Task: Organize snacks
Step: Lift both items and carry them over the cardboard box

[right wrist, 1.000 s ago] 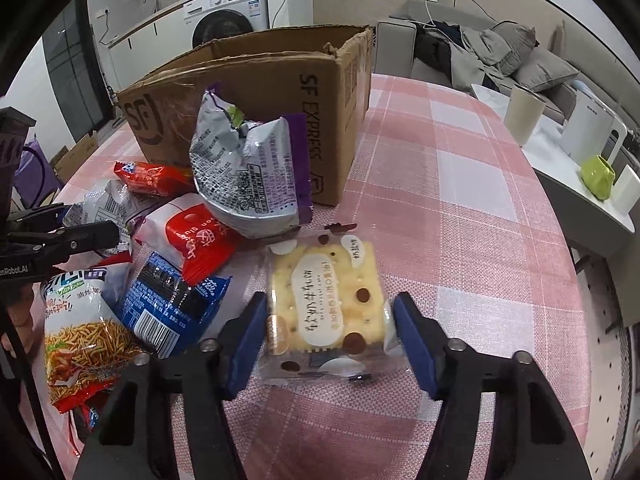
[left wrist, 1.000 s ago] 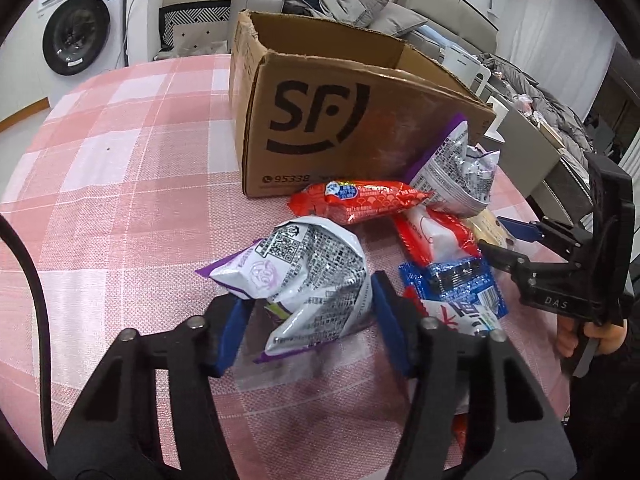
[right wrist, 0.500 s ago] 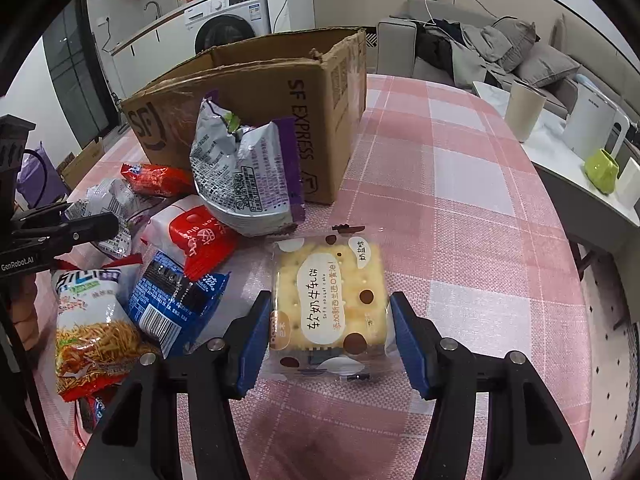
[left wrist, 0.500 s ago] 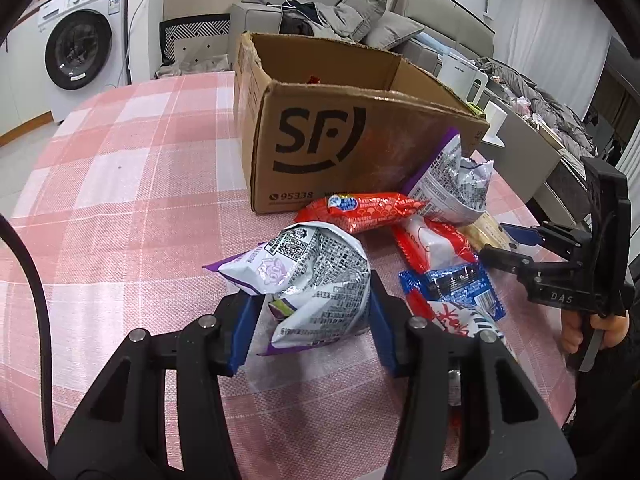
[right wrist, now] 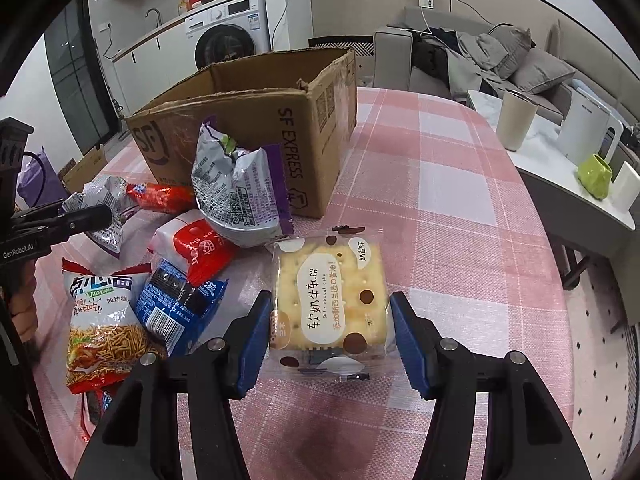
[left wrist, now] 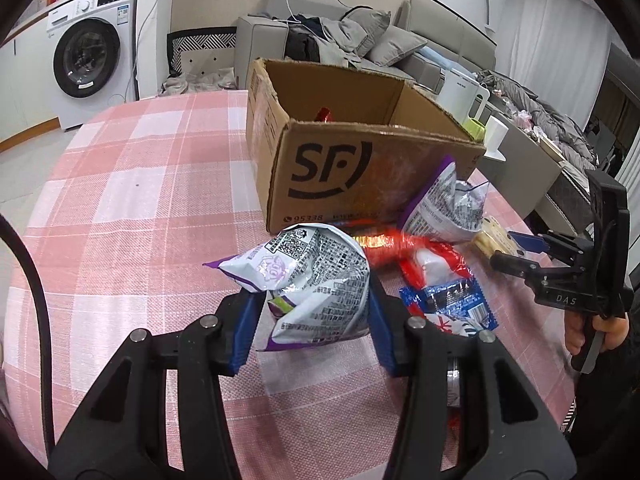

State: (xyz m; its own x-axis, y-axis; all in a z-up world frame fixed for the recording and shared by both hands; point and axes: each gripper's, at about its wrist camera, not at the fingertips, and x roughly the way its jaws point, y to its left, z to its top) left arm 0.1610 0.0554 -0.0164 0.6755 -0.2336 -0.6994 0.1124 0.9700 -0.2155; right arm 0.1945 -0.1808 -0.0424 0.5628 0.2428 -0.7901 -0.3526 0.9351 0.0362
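Note:
My left gripper [left wrist: 312,312] is shut on a crumpled silver-and-purple snack bag [left wrist: 316,272], held just above the pink checked tablecloth [left wrist: 140,240], in front of the open cardboard SF box [left wrist: 332,168]. My right gripper [right wrist: 328,320] is shut on a clear packet of yellow nougat crackers [right wrist: 328,288] that lies flat on the cloth, right of the box [right wrist: 256,120]. Between the two lie a second silver-purple bag [right wrist: 240,196], a red-and-white packet [right wrist: 192,248], a blue packet [right wrist: 176,300], a noodle snack bag [right wrist: 100,320] and a long red packet [left wrist: 384,242].
Something red [left wrist: 323,114] shows inside the box. The table's right edge drops off towards a white side table [right wrist: 560,184] with a beige cup [right wrist: 518,120], a white kettle and a green mug. A washing machine [left wrist: 88,64] and a sofa stand behind.
The left jaws closed onto the silver-purple bag and lifted it slightly off the cloth, towards the box. The right gripper narrowed a little around the cracker packet and stayed in place.

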